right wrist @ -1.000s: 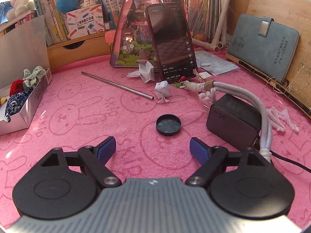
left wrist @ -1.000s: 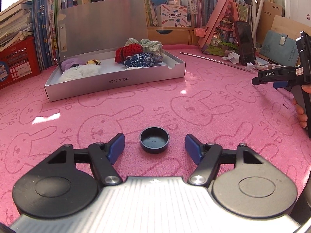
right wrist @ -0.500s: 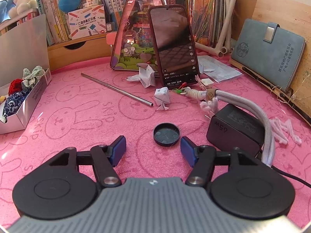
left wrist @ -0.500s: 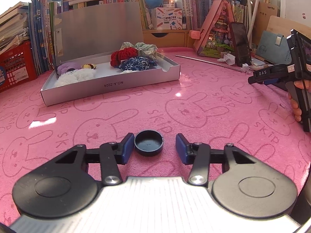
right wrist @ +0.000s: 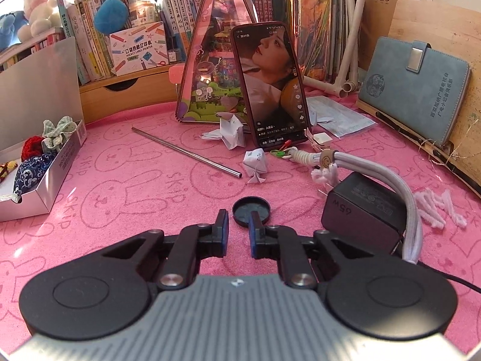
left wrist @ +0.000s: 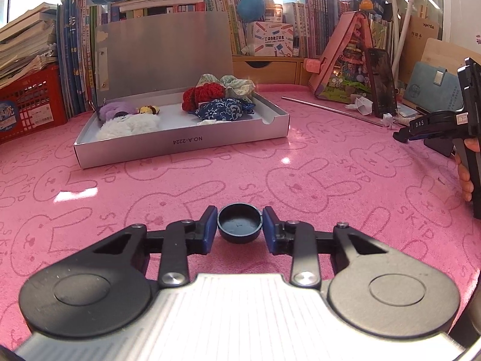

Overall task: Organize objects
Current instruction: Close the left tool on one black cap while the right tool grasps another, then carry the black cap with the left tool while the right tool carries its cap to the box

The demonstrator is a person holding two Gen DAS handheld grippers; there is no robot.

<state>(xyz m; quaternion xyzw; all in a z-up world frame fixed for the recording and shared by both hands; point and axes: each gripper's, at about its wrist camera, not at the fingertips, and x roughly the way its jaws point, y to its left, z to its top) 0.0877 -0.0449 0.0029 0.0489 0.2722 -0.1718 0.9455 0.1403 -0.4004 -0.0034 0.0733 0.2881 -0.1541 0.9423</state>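
Observation:
In the left wrist view my left gripper (left wrist: 240,226) is shut on a small black round cap (left wrist: 239,223), its blue pads touching both sides, on the pink bunny cloth. An open silver box (left wrist: 180,141) with fabric scrunchies and fluffy items stands beyond it. In the right wrist view my right gripper (right wrist: 239,234) is nearly closed with a narrow gap and holds nothing. A second black cap (right wrist: 251,210) lies flat just ahead, its near edge behind the right fingertip (right wrist: 255,228). The right gripper also shows at the right edge of the left wrist view (left wrist: 433,128).
A black 65W charger (right wrist: 360,210) with white cable lies right of the second cap. A metal straw (right wrist: 186,152), paper origami (right wrist: 255,165), a propped phone (right wrist: 270,84), a blue notebook (right wrist: 415,90) and books stand behind. A red basket (left wrist: 30,102) sits far left.
My left gripper's fingers closed from wide open onto the black cap. My right gripper moved closer to the second cap and narrowed its fingers to a small gap.

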